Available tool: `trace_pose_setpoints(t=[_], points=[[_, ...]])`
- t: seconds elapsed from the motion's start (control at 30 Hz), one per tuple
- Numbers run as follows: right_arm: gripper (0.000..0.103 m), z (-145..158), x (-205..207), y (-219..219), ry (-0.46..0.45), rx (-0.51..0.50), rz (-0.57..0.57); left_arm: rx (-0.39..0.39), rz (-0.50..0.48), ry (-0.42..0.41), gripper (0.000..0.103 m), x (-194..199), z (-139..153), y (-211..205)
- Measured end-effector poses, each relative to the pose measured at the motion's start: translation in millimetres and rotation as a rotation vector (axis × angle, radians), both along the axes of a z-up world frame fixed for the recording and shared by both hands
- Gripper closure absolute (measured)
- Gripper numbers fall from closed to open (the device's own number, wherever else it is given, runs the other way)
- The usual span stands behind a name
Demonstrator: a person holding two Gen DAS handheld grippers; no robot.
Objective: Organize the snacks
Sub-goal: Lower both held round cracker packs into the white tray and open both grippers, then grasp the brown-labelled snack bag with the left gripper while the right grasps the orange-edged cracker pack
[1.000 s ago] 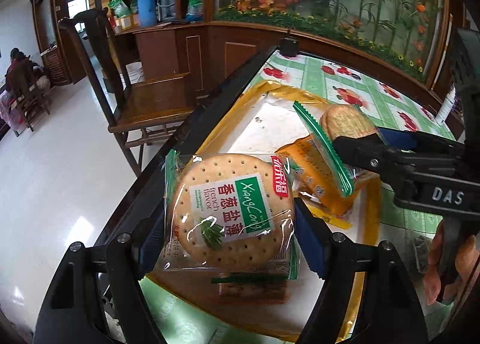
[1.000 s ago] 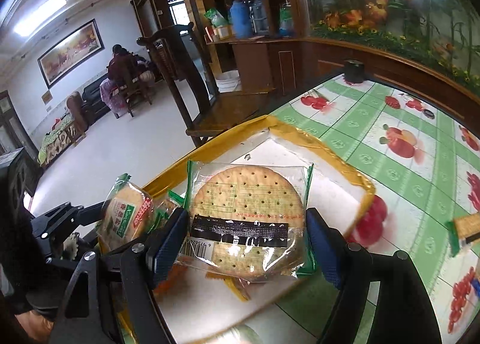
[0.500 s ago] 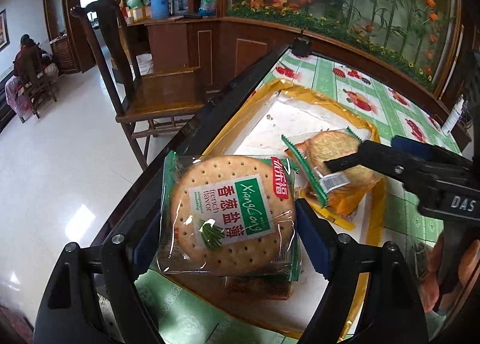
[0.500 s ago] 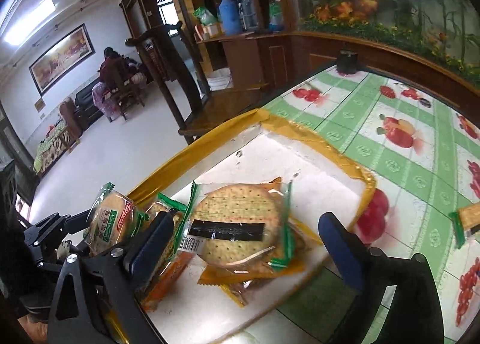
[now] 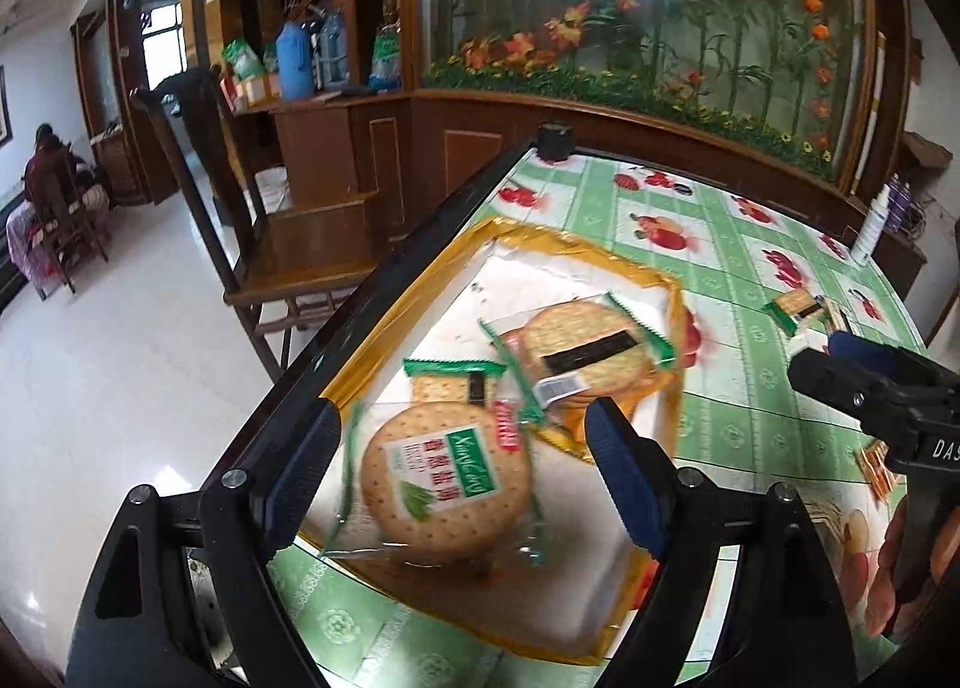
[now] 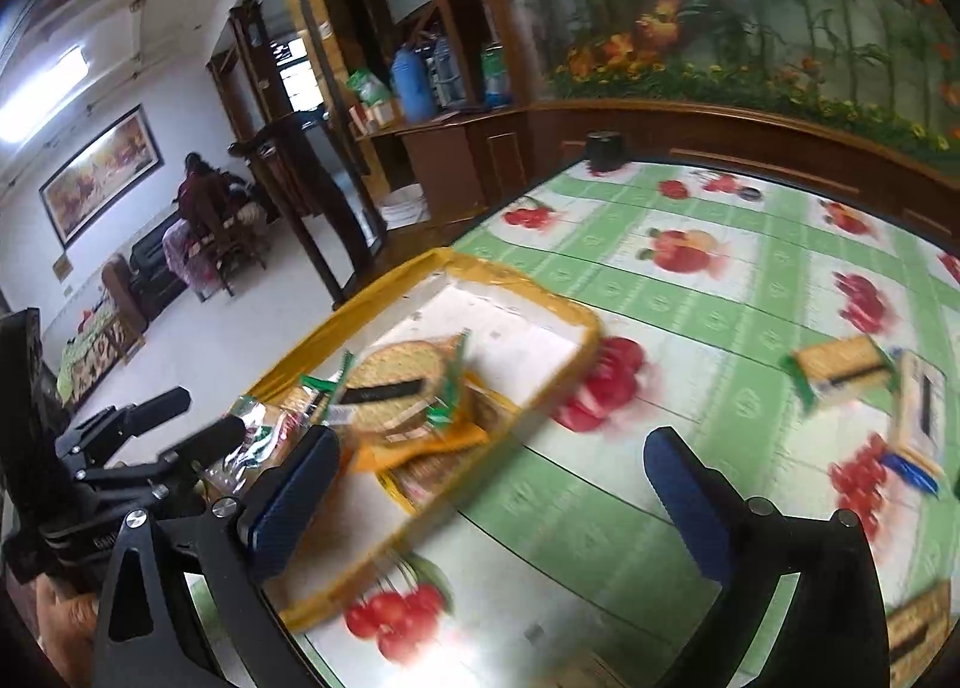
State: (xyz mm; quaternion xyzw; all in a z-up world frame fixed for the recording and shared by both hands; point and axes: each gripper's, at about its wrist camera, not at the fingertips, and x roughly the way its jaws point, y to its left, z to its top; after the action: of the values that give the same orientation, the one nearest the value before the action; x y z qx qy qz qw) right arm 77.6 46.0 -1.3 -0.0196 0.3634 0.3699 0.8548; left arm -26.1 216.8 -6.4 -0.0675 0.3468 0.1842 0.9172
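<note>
The round cracker packets point(image 5: 447, 484) point(image 5: 585, 355) both now lie in the yellow-rimmed tray point(image 5: 384, 355) at the table's left edge. The left gripper point(image 5: 462, 448) and right gripper point(image 6: 492, 466), jaws just spread, stand empty; square packets point(image 6: 840, 367) on the tablecloth point(image 6: 720, 292) probably come next.

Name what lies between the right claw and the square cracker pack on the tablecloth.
Right wrist view: only bare tablecloth between right claw and square cracker pack. The jaws have just been opening, nothing between them.

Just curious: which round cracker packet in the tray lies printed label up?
The round packet between the left gripper's fingers; the other round one shows only a black strip.
</note>
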Motion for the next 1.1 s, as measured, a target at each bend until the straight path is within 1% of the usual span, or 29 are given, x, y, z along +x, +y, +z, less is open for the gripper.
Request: trace_pose_setpoints(t=[0.17,0.27,0.3,0.33,0.43,0.57,0.77,0.87,1.1], points=[[0.001,-3,-5,-42,0.017,0.018,-0.058,0.012,-0.031,0.002,0.019,2,6,-16],[0.001,-7,-9,-70,0.021,0.017,-0.098,0.014,-0.071,0.009,0.019,5,6,-33],[0.001,-8,-10,-77,0.021,0.017,-0.112,0.014,-0.088,0.014,0.017,7,5,-40],[0.001,-10,-11,-89,0.025,0.018,-0.132,0.014,-0.109,0.020,0.014,8,3,-48],[0.001,-16,-14,-120,0.040,0.023,-0.185,0.016,-0.186,0.039,0.013,14,-3,-76],[0.000,-25,-16,-161,0.068,0.020,-0.255,0.010,-0.299,0.084,0.013,23,-17,-121],[0.000,-38,-27,-206,0.064,-0.034,-0.320,0.019,-0.418,0.125,0.013,33,-33,-169],[0.000,-45,-32,-225,0.075,-0.035,-0.346,0.029,-0.430,0.143,0.013,38,-40,-181],[0.000,-56,-34,-245,0.092,-0.042,-0.370,-0.007,-0.409,0.184,0.013,43,-57,-189]])
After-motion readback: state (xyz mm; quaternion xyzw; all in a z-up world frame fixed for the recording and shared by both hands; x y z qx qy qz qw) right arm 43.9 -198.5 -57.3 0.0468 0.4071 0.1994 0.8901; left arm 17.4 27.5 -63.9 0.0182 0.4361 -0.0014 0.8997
